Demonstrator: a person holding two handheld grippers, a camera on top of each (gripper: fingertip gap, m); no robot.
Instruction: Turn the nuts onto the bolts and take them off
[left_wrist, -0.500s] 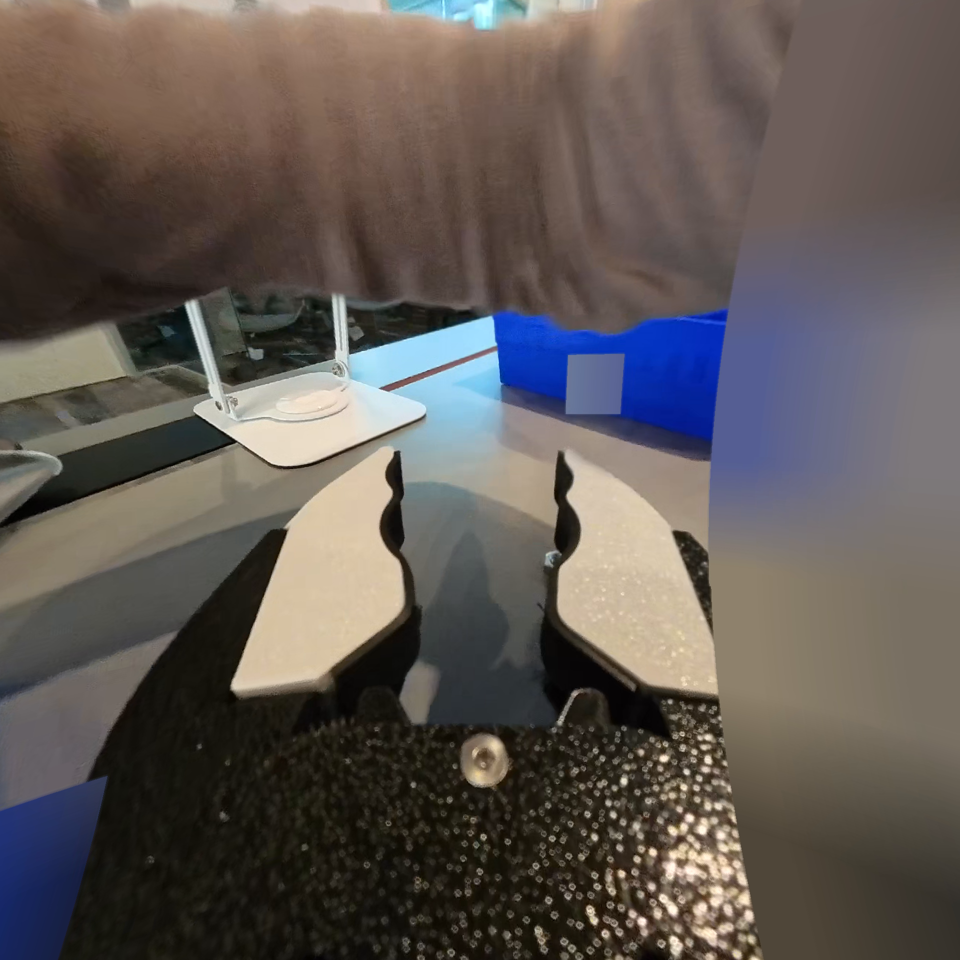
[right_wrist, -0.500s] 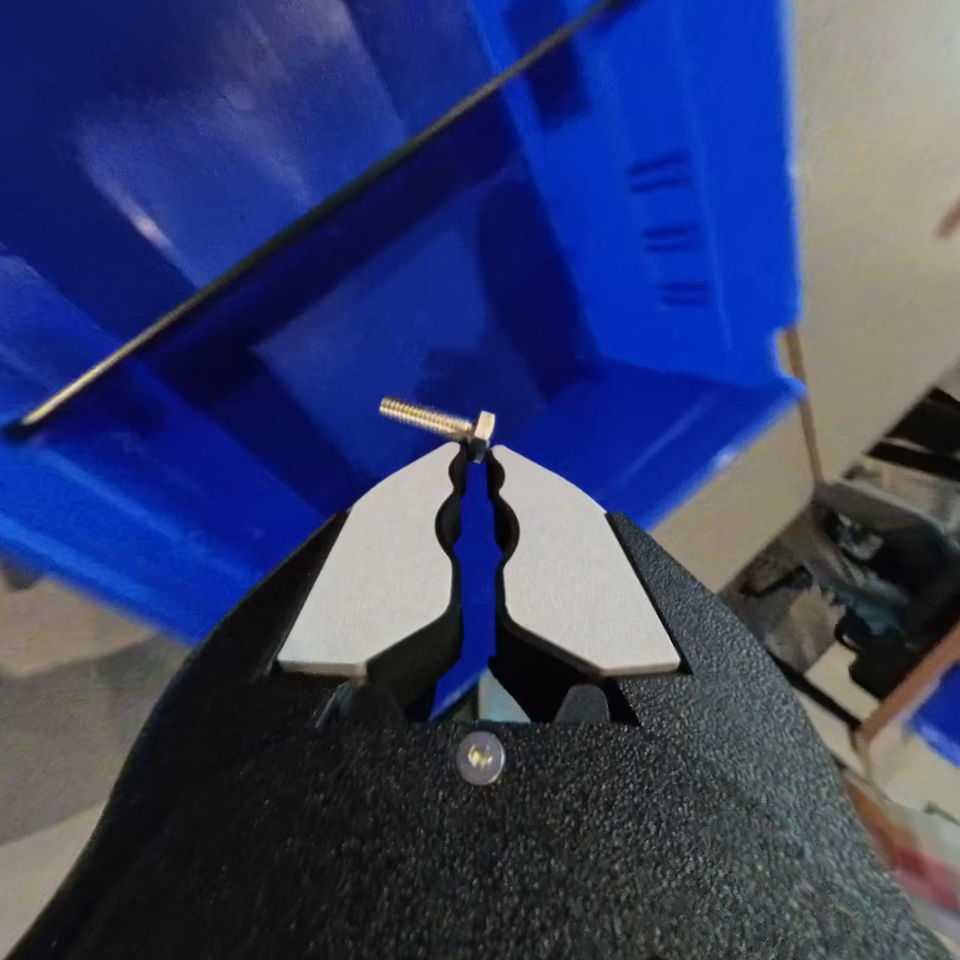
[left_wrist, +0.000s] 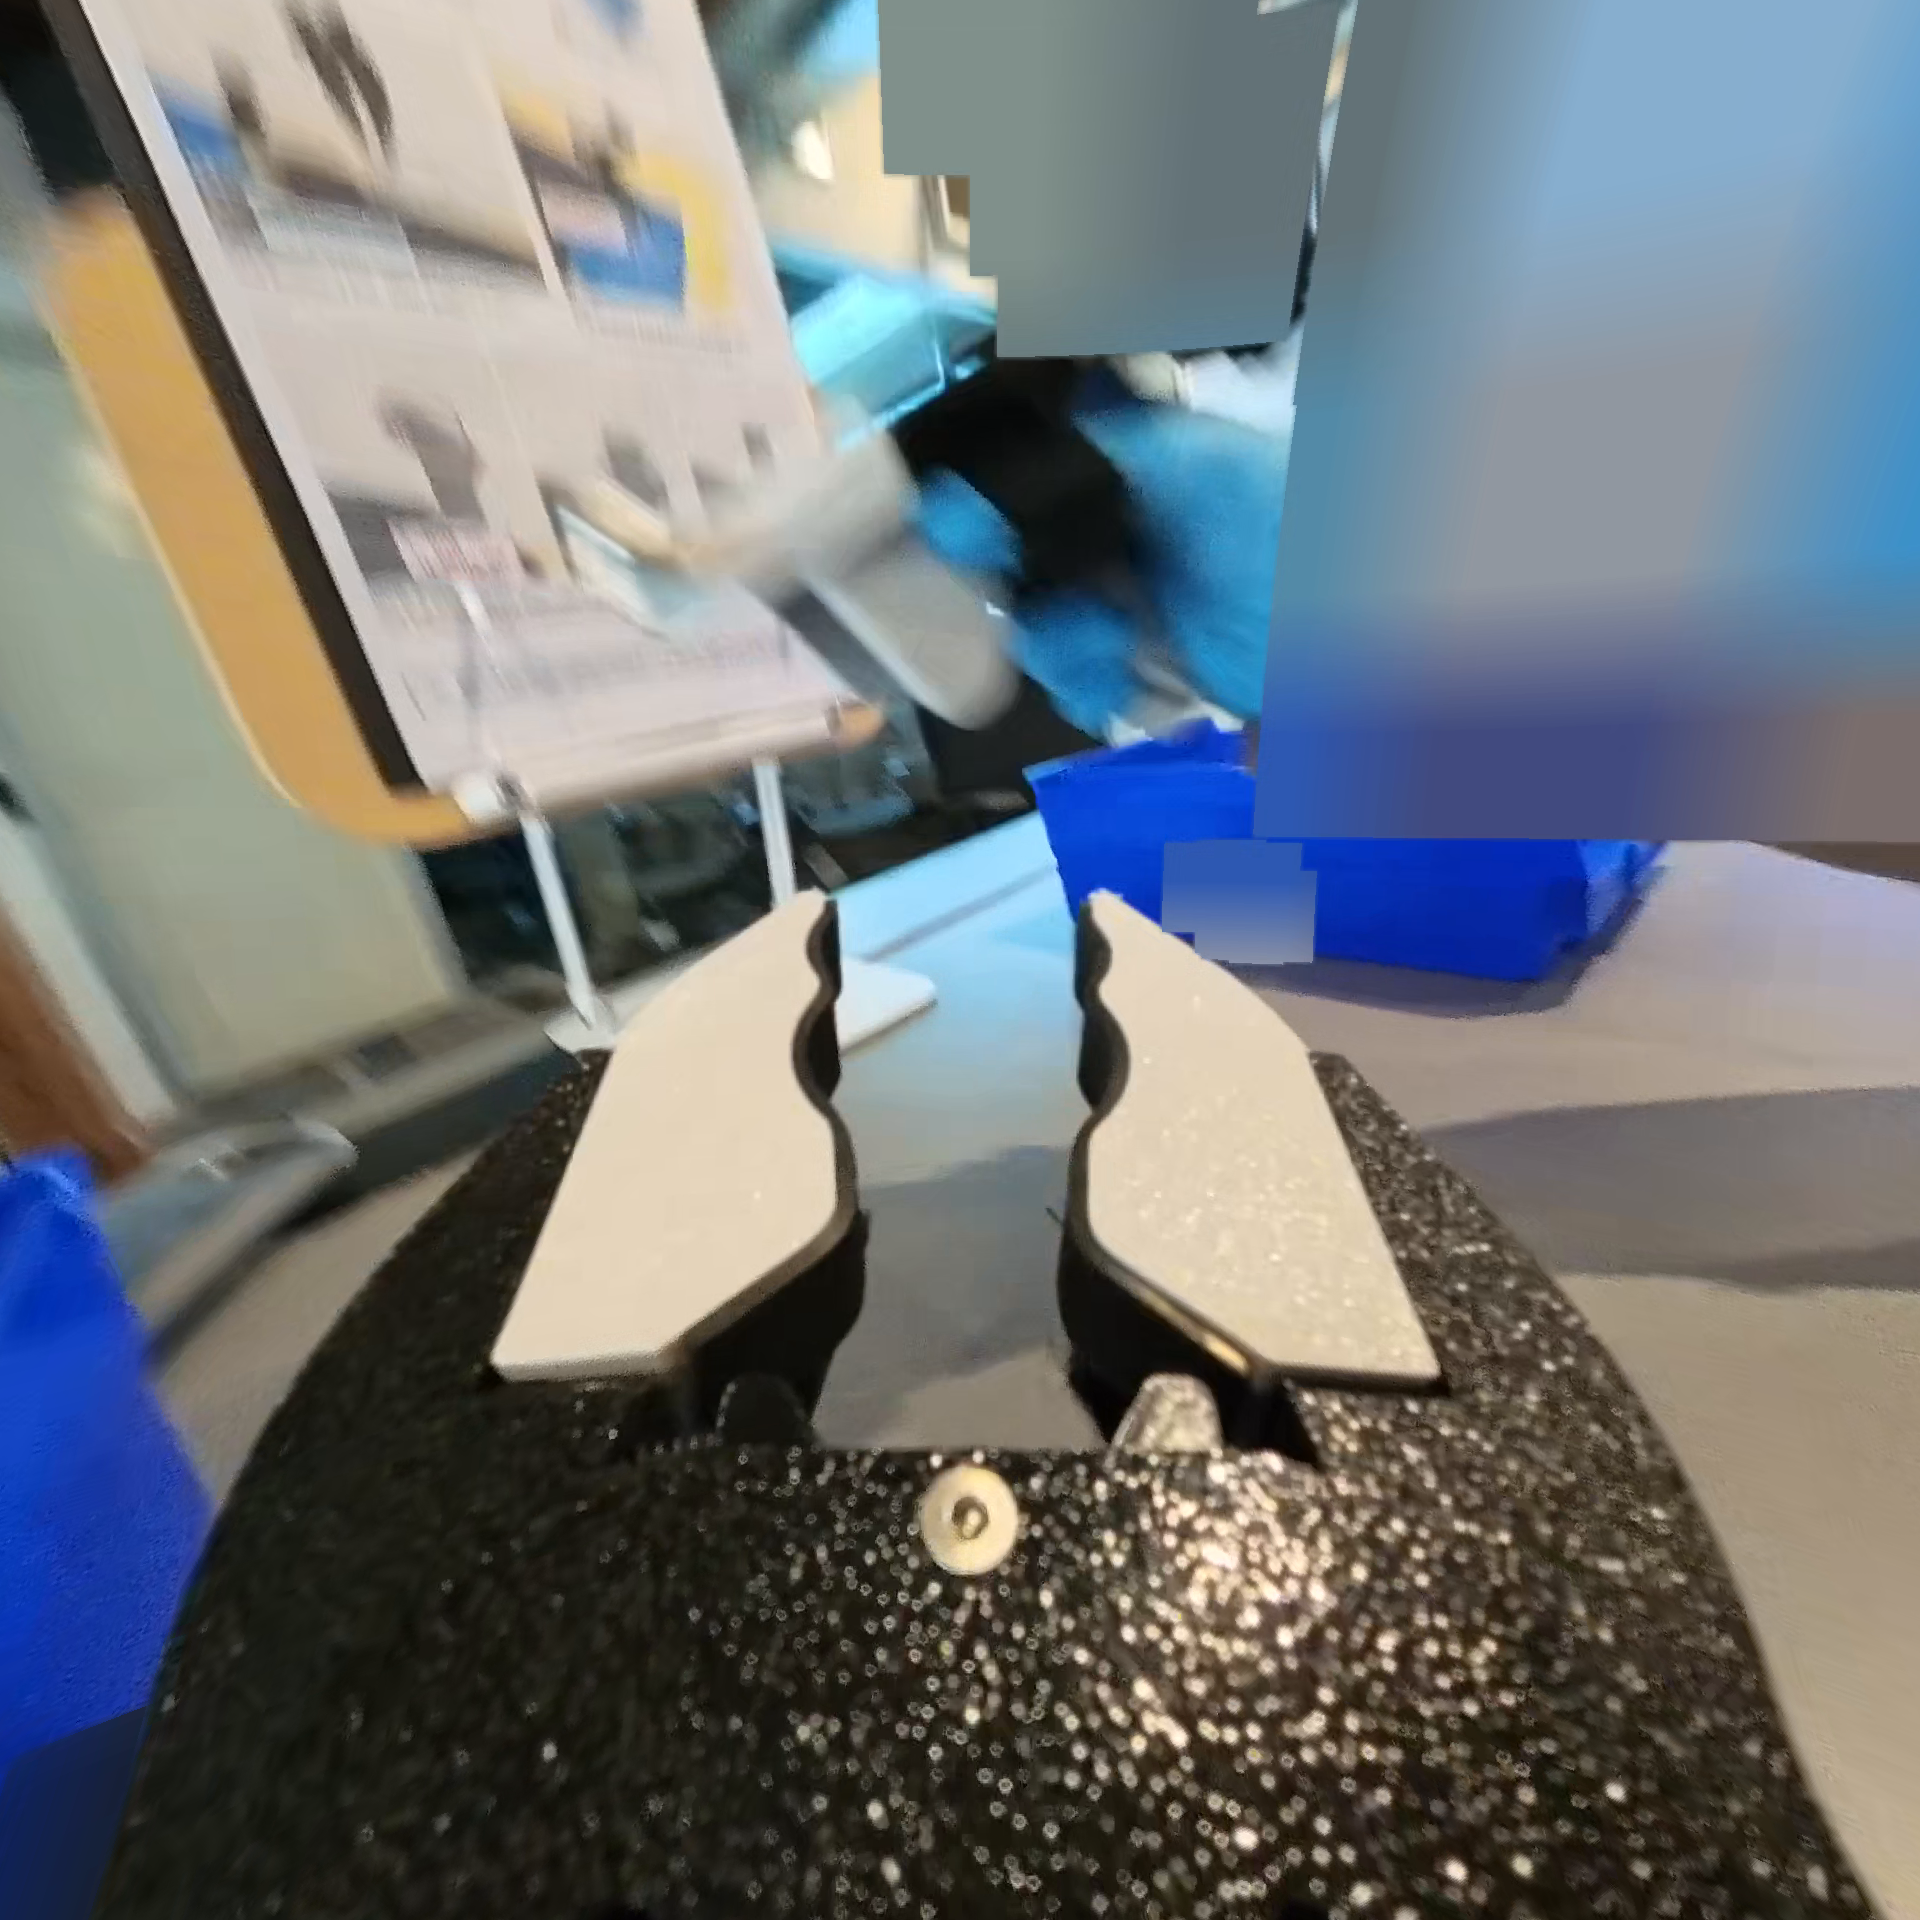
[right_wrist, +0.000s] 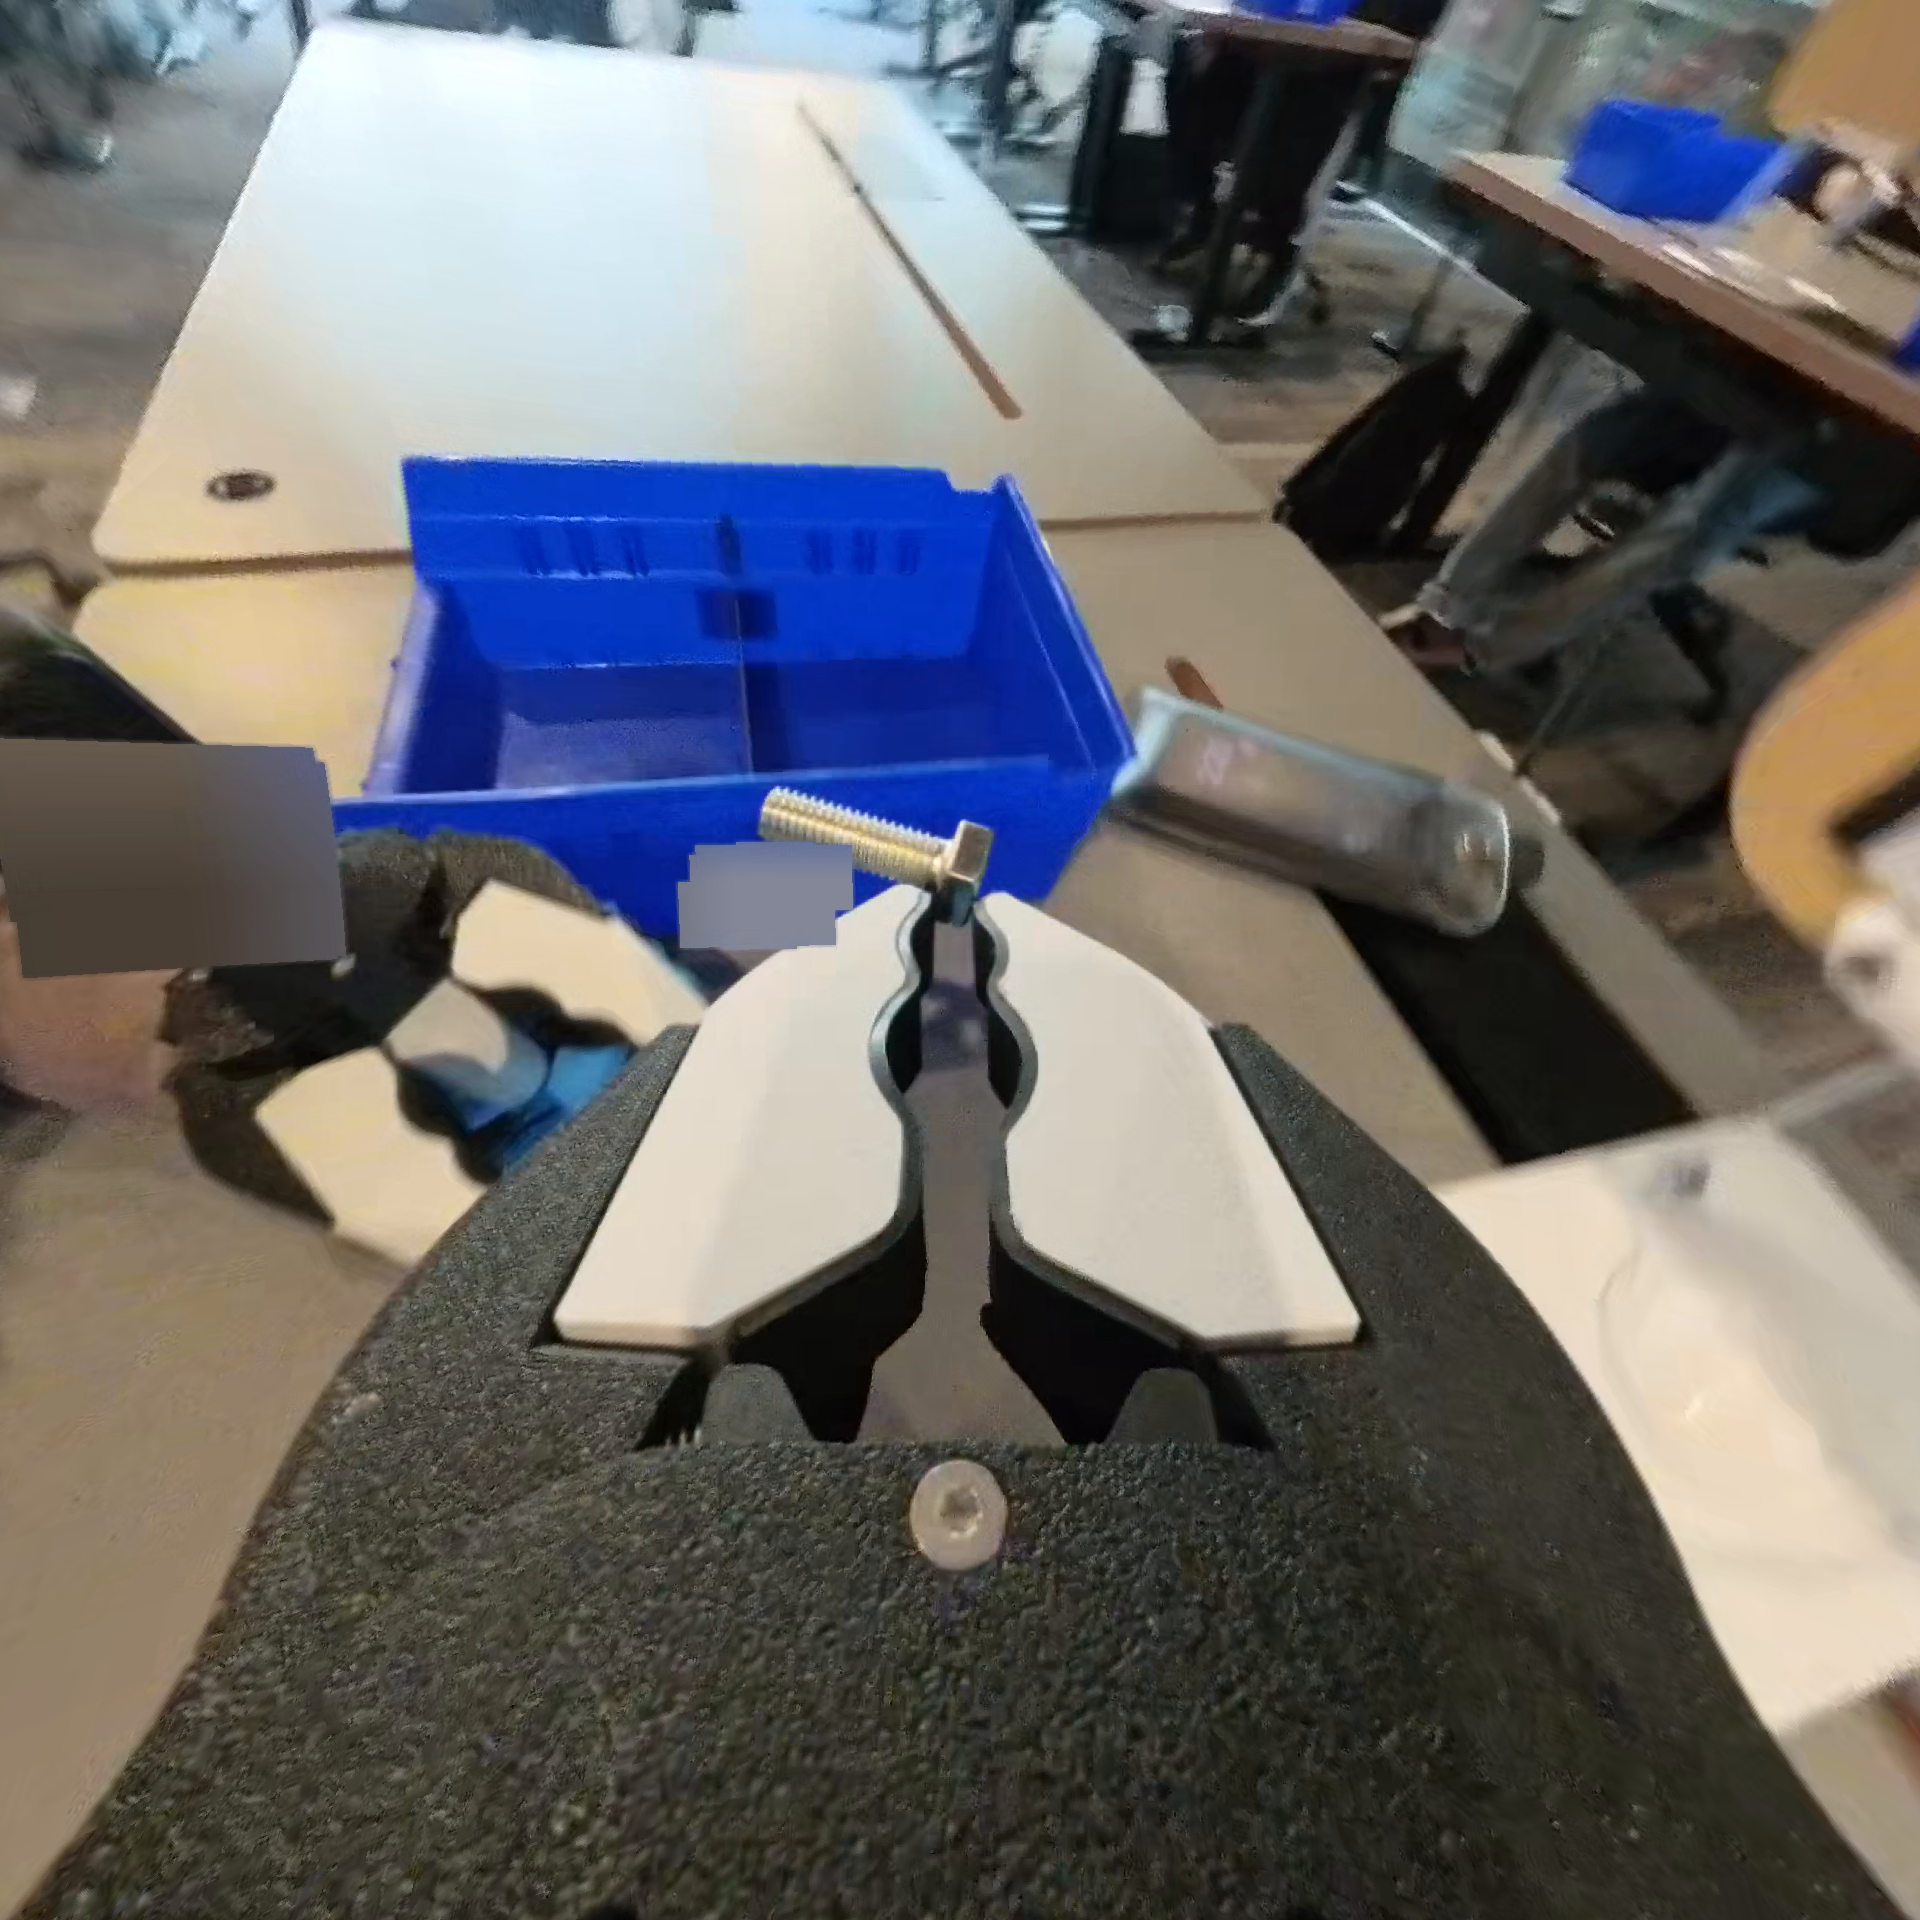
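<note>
My right gripper (right_wrist: 951, 909) is shut on the hex head of a silver bolt (right_wrist: 862, 836). The threaded shaft points left, in the air in front of the blue bin (right_wrist: 727, 644). My left gripper (left_wrist: 956, 925) is open and empty above the grey table (left_wrist: 1558, 1039). It also shows in the right wrist view (right_wrist: 457, 1049), low at the left, close to the bin's front wall. The right gripper appears blurred in the left wrist view (left_wrist: 914, 613). No nut shows in either view.
The divided blue bin (left_wrist: 1455, 914) looks empty inside. A shiny metal bar (right_wrist: 1320, 821) lies right of it. A poster stand (left_wrist: 468, 416) with a white base (right_wrist: 1662, 1351) stands nearby. Other tables and another blue bin (right_wrist: 1673, 166) are farther back.
My right gripper has pulled back out of the blue bin with the bolt still in it. The sleeve no longer crosses the left view, which has tilted up. The left gripper stays open.
</note>
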